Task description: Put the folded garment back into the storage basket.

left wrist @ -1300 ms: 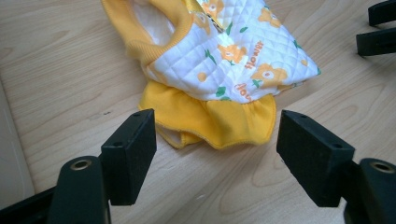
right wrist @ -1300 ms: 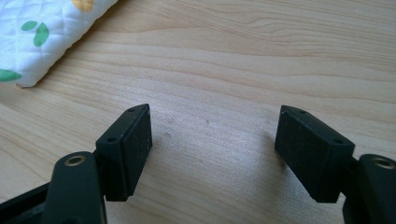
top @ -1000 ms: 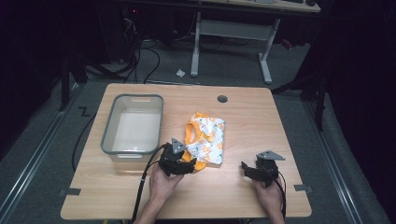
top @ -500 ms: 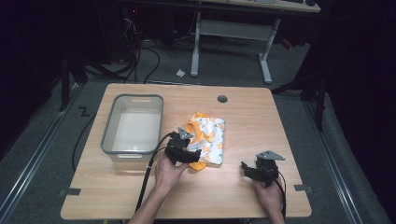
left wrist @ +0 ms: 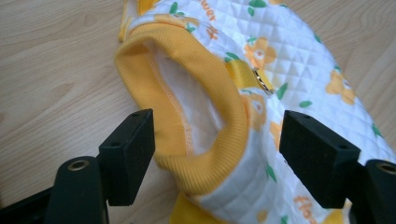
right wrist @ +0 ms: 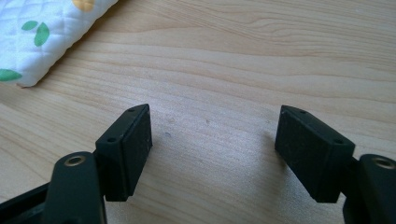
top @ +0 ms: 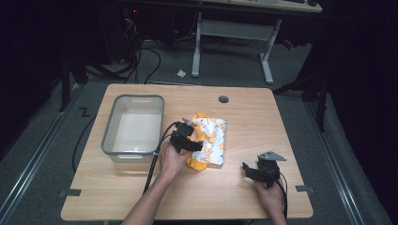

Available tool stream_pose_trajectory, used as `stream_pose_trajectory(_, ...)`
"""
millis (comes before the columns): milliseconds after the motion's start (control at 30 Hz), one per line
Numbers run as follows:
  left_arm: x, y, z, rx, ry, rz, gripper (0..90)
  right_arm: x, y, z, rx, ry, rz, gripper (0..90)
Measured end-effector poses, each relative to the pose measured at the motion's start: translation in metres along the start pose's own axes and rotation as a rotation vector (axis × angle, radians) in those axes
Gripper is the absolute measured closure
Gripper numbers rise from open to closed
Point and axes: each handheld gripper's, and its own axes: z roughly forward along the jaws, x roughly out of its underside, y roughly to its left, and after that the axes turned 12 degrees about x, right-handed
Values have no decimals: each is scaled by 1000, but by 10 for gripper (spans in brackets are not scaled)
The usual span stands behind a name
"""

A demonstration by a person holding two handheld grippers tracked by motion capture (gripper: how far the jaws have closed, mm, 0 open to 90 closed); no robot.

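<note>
While the left tool (left wrist: 215, 154) is hanging released, its jaws straddling the yellow collar (left wrist: 196, 112) of the garment (top: 210, 139), the grasp itself looks not yet made. The garment is lying on the bench (top: 141, 197), just right of the bin (top: 109, 129). The right tool (right wrist: 212, 149) is resting released over bare wood near the front edge, well apart from the cloth. Judging by this, the pickup step is in hand: next the left jaws need closing squarely on the ribbed collar before any lift.
</note>
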Motion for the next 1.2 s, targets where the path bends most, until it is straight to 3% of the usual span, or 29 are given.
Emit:
stream_pose_trajectory(133, -4, 7, 13, -12, 13, -20, 273, 0, 0, 0, 0, 0, 0, 276)
stream_pose_trajectory(233, 0, 14, 28, -23, 55, -50, 272, 0, 0, 0, 0, 0, 0, 276)
stream_pose_trajectory(433, 5, 18, 39, -4, 69, -76, 259, 0, 0, 0, 0, 0, 0, 276)
stream_pose_trajectory(600, 7, 15, 39, -17, 65, -49, 270, 0, 0, 0, 0, 0, 0, 276)
stream_pose_trajectory(633, 7, 14, 38, -8, 63, -35, 361, 0, 0, 0, 0, 0, 0, 276)
stream_pose_trajectory(700, 8, 11, 38, 7, 56, -14, 420, 0, 0, 0, 0, 0, 0, 276)
stream_pose_trajectory(900, 7, 8, 38, 26, 55, -28, 587, 0, 0, 0, 0, 0, 0, 276)
stream_pose_trajectory(1000, 7, 8, 38, 41, 59, -49, 639, 0, 0, 0, 0, 0, 0, 276)
stream_pose_trajectory(1200, 6, 7, 36, 57, 66, -42, 689, 0, 0, 0, 0, 0, 0, 276)
